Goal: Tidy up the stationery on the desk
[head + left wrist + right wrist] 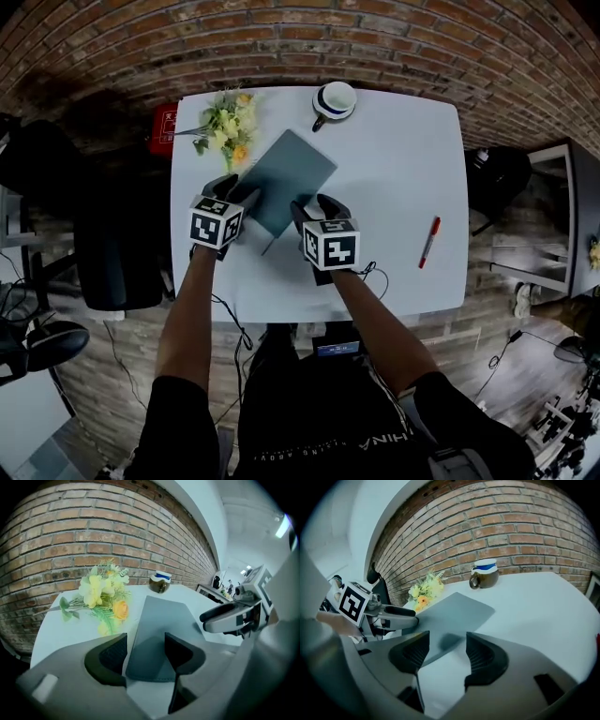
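A grey-green notebook [281, 178] lies flat and askew in the middle of the white desk [394, 169]. My left gripper [238, 192] is at its near left edge, jaws open, with the notebook's [164, 620] near end in the gap between them [145, 648]. My right gripper [316, 207] stands open at the near right corner, and the notebook [450, 613] reaches toward its gap [443, 651]. Neither gripper is closed on it. A red pen [429, 241] lies alone on the desk's right side.
A bunch of yellow flowers [228, 122] lies at the back left by the notebook. A blue-rimmed mug [334, 101] stands at the back edge. A brick wall is behind the desk, a black chair [112, 244] to its left, and a red box [164, 127] by the left corner.
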